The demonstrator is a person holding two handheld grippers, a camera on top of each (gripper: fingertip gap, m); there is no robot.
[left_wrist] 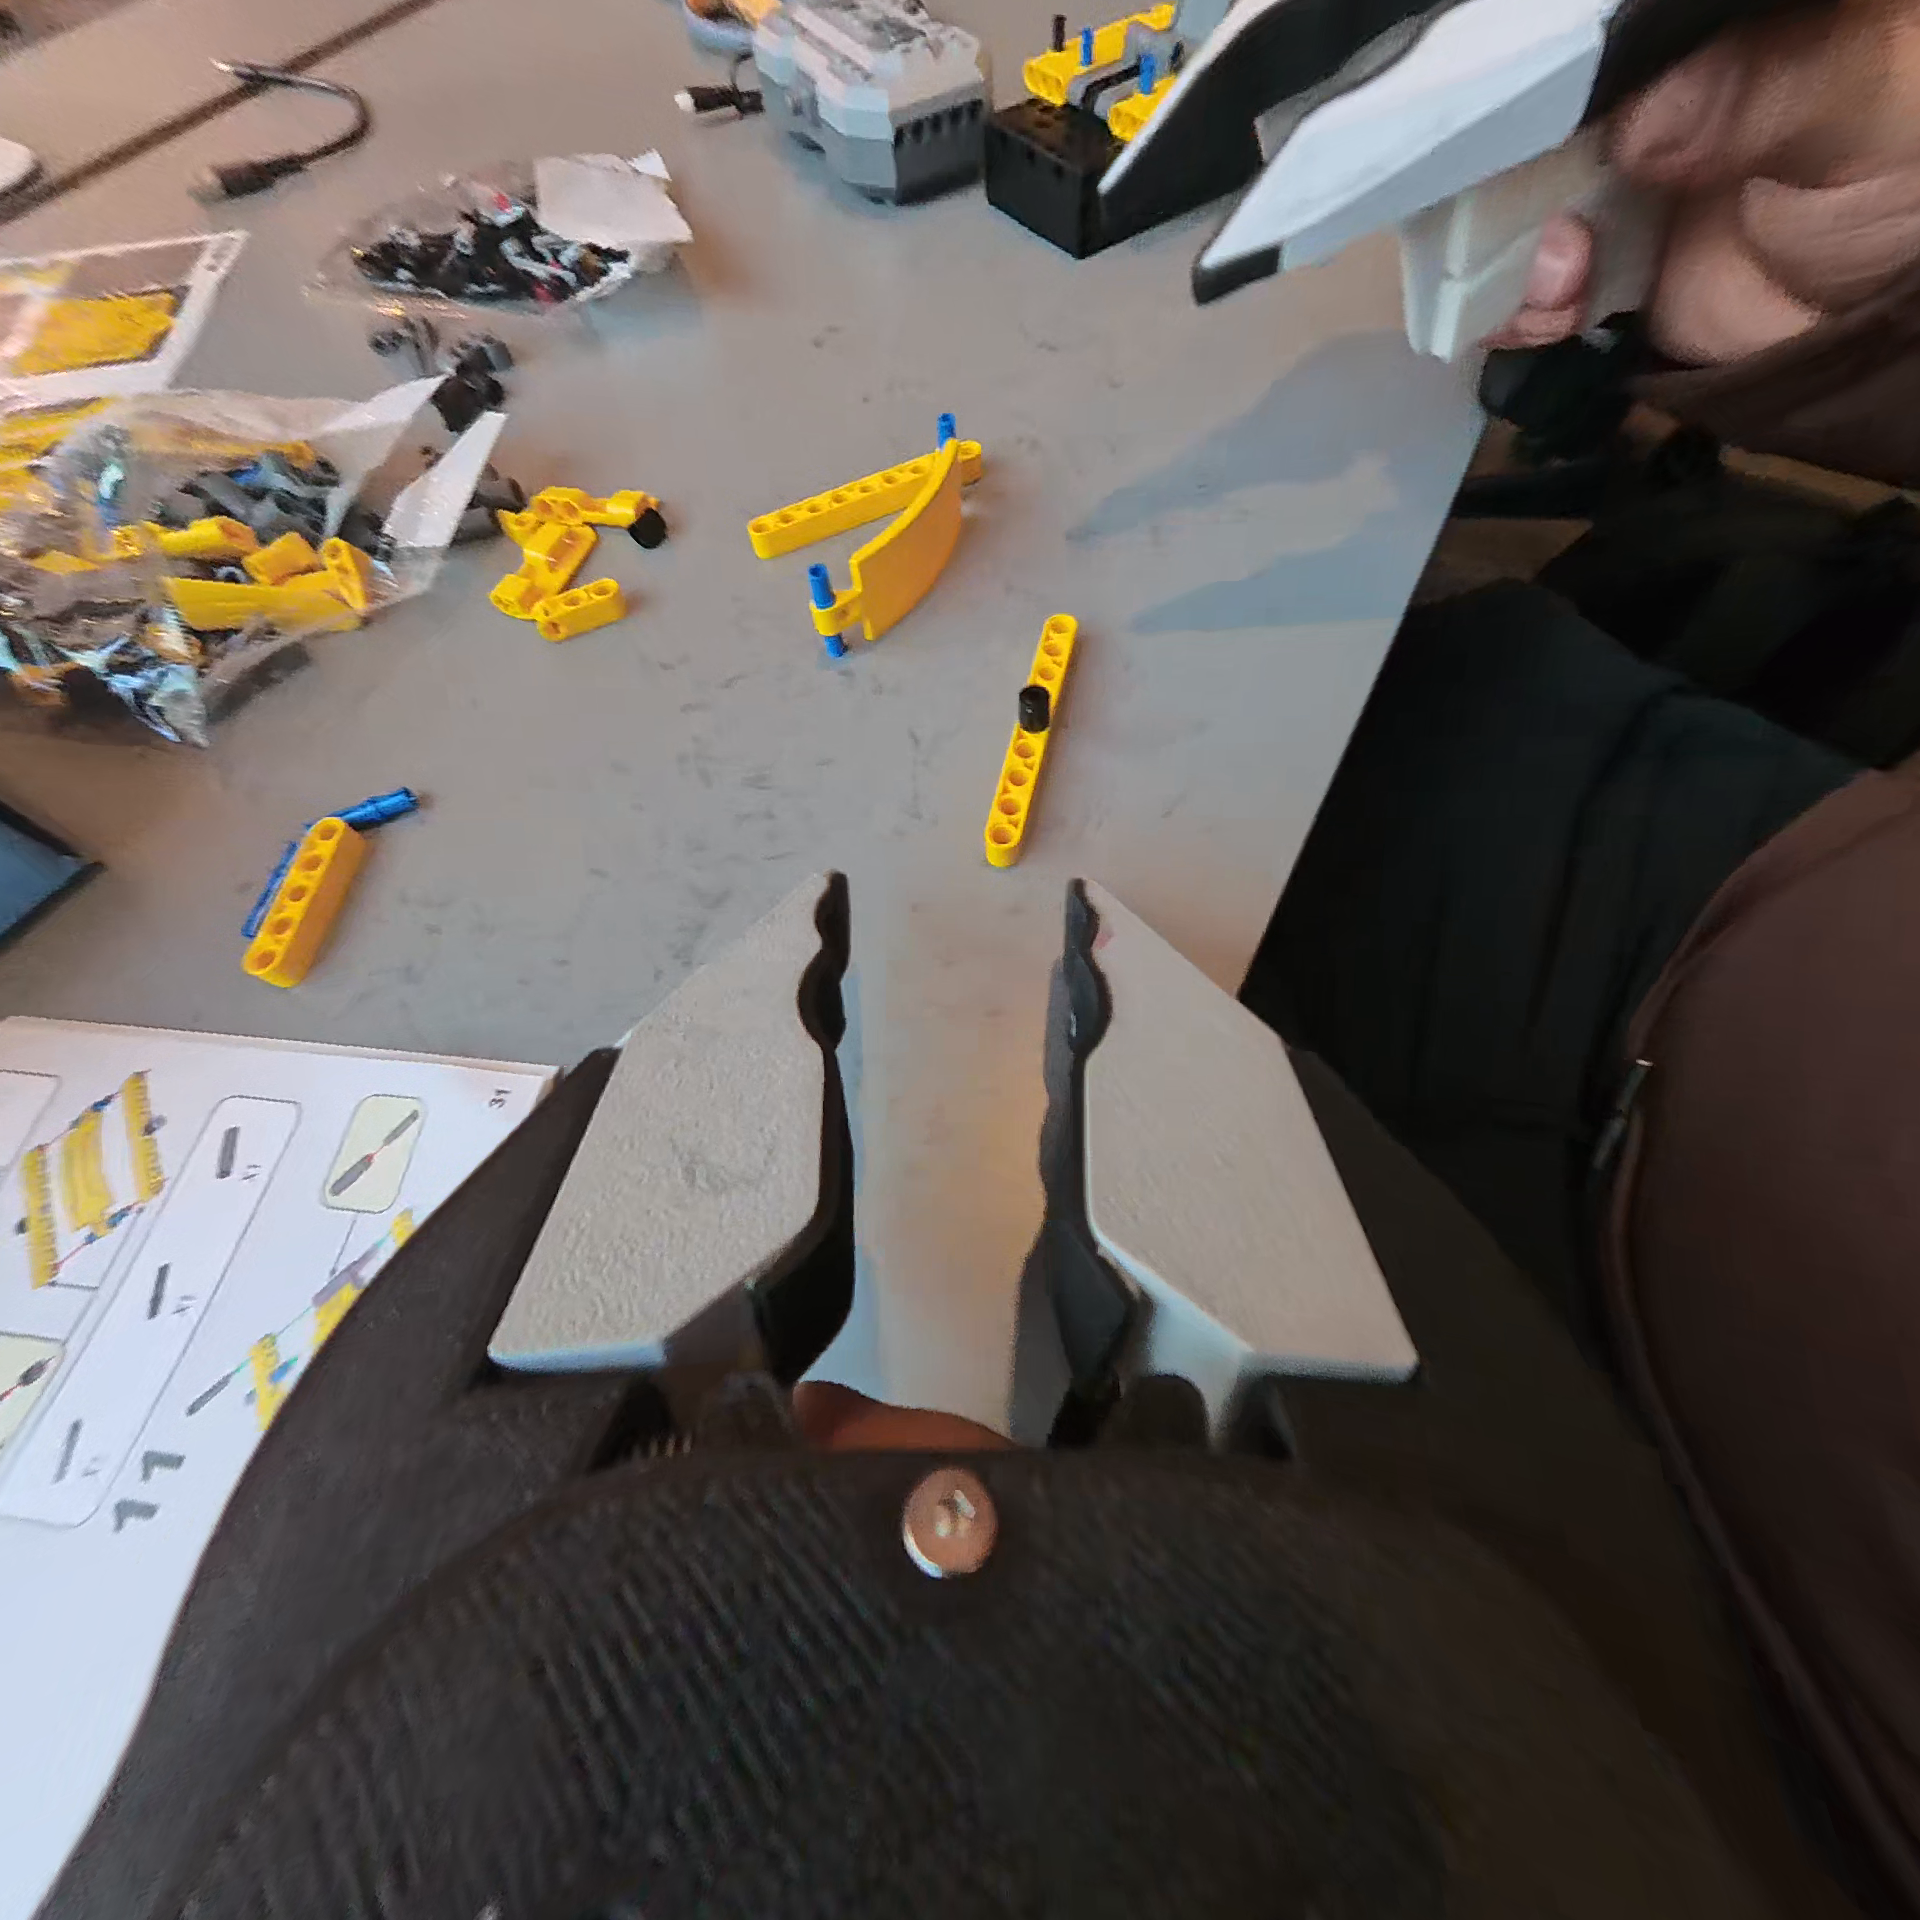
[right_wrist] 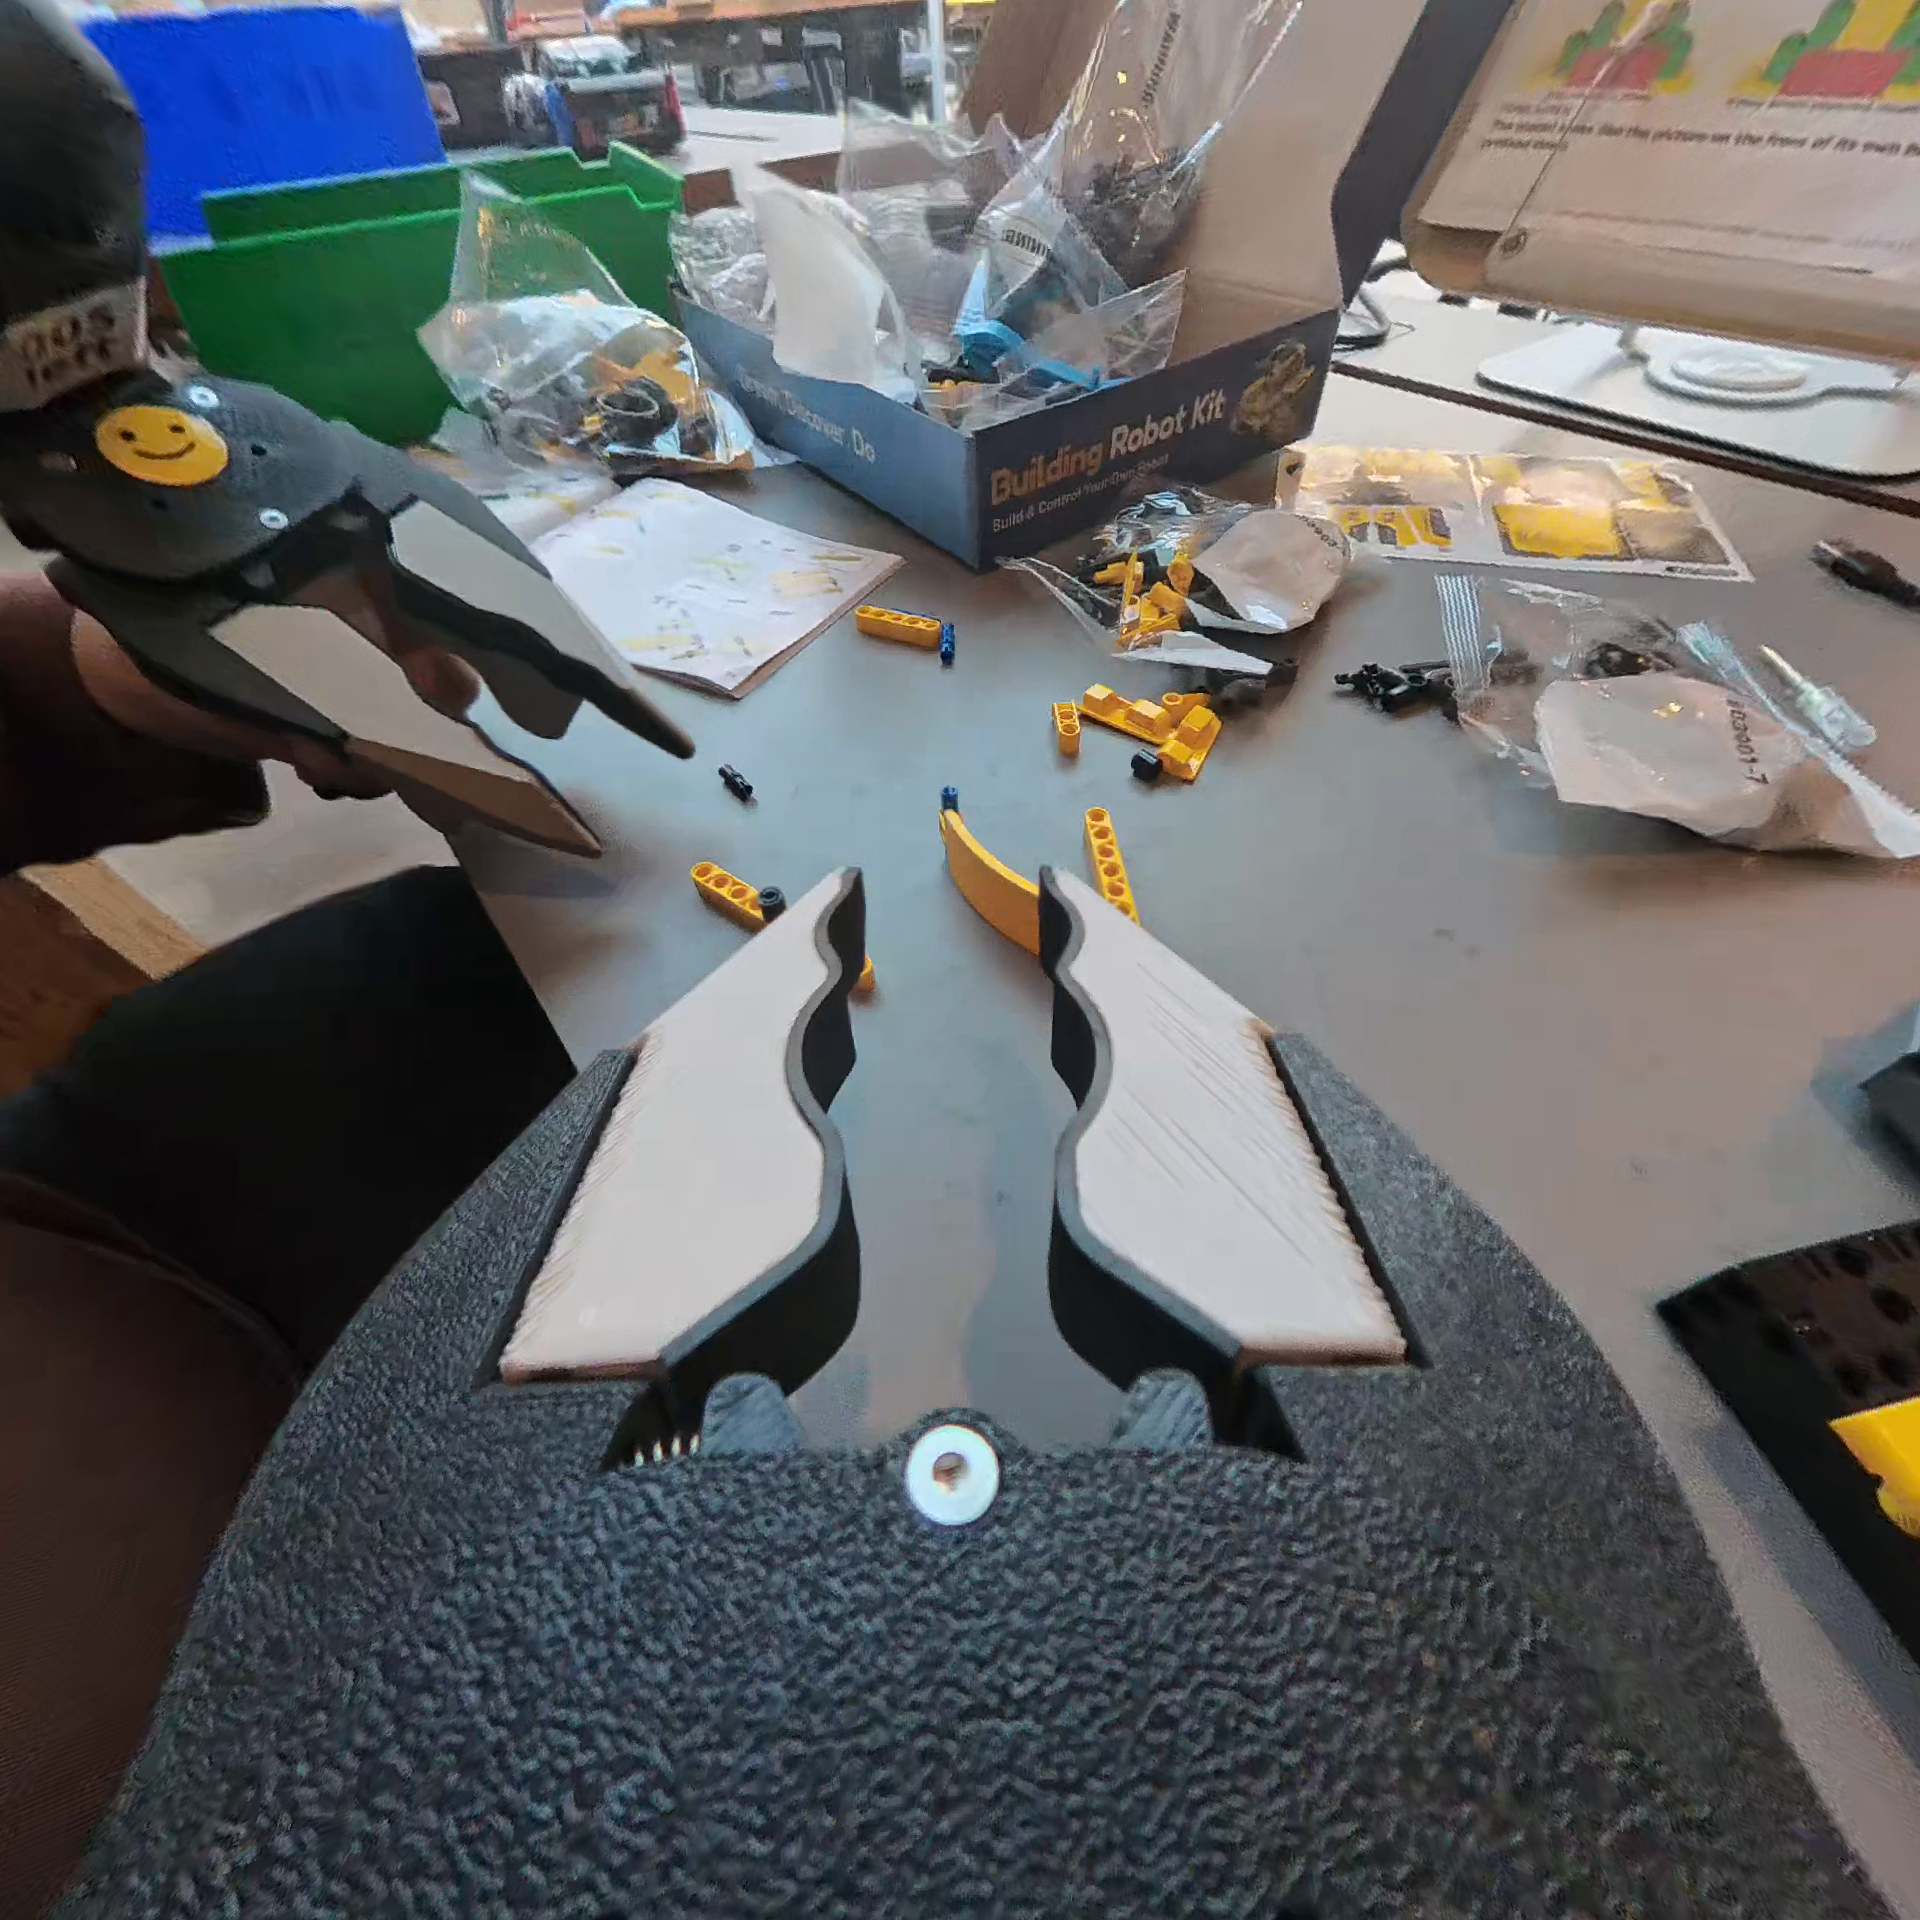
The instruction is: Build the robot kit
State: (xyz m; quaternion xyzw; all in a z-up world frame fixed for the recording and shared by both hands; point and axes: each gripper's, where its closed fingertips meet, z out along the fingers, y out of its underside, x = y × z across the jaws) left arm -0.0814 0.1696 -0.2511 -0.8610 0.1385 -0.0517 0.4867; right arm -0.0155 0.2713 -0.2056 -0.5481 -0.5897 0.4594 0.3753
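My left gripper [left_wrist: 956, 894] is open and empty, low over the grey table [left_wrist: 644, 769] near its edge. A long yellow beam with a black pin [left_wrist: 1032, 738] lies just ahead of it. Farther off lies a curved yellow panel joined to a beam with blue pins [left_wrist: 883, 530]. My right gripper [right_wrist: 951, 883] is open and empty above the table. The curved panel [right_wrist: 987, 873] and its beam [right_wrist: 1110, 862] lie at its right fingertip. The beam with the black pin [right_wrist: 732, 891] lies by its left fingertip. The left gripper [right_wrist: 639, 798] also shows at the left of the right wrist view.
A short yellow beam with a blue pin [left_wrist: 307, 899], a cluster of yellow pieces [left_wrist: 566, 561], bags of parts [left_wrist: 177, 540] and an instruction booklet [left_wrist: 208, 1195] lie left. A blue kit box [right_wrist: 1039, 468], a green bin [right_wrist: 312, 291] and more bags [right_wrist: 1662, 727] stand beyond. Across from one pair of fingers to the other is roughly 15 cm.
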